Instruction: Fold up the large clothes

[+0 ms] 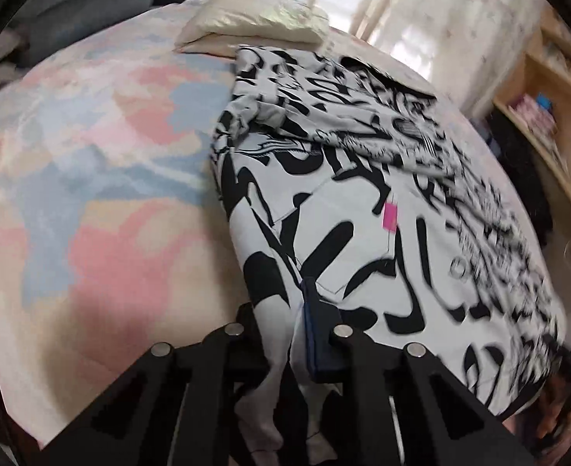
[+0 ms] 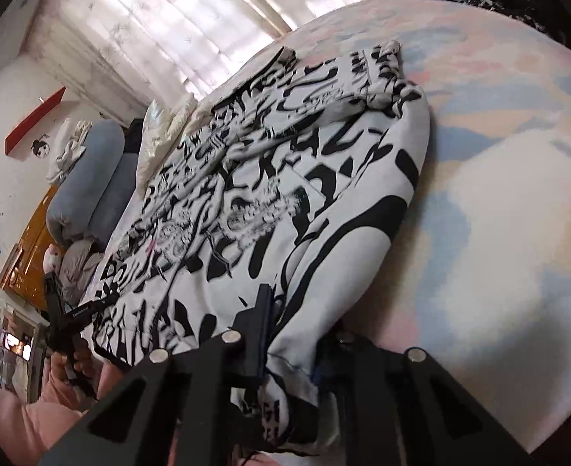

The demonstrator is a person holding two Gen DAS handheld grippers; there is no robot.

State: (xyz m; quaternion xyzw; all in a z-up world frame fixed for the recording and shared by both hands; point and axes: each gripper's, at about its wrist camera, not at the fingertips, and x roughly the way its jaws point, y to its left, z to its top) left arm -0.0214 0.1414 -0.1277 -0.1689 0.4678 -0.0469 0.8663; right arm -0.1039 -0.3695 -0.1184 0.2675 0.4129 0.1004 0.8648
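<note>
Much of the near hem is hidden: in both wrist views the black linkages of the grippers fill the lower frame, and the cloth edge drops out of sight behind them. The left gripper (image 1: pixel 304 334) has its fingers pressed close on the near edge of the garment (image 1: pixel 363 209), a large white piece printed with heavy black lettering; only one dark, blue-edged fingertip (image 1: pixel 318 334) shows clearly, the other being buried under a fold. The right gripper (image 2: pixel 289 334) likewise pinches the hem of the same garment (image 2: pixel 285 178) at its other near corner, with a bunch of fabric squeezed between its pads and trailing down below them. The right side of the left view is smeared by blur, so the print there cannot be read, and a small pink tag (image 1: pixel 390 215) on the cloth is legible only as a colour. The garment lies spread flat along the bed (image 1: pixel 91 178), whose cover is a pastel patchwork of pink, blue and cream. A cream pillow (image 1: pixel 258 11) sits beyond the far end of the garment, with grey-blue bolsters (image 2: pixel 91 178) beside it. Sheer curtains (image 2: pixel 176 19) glow over a bright window, and pale wooden shelves (image 1: pixel 549 89) stand off the bed's side. A pink sleeve (image 2: pixel 13 423) is cut off at the lower left of the right view.
</note>
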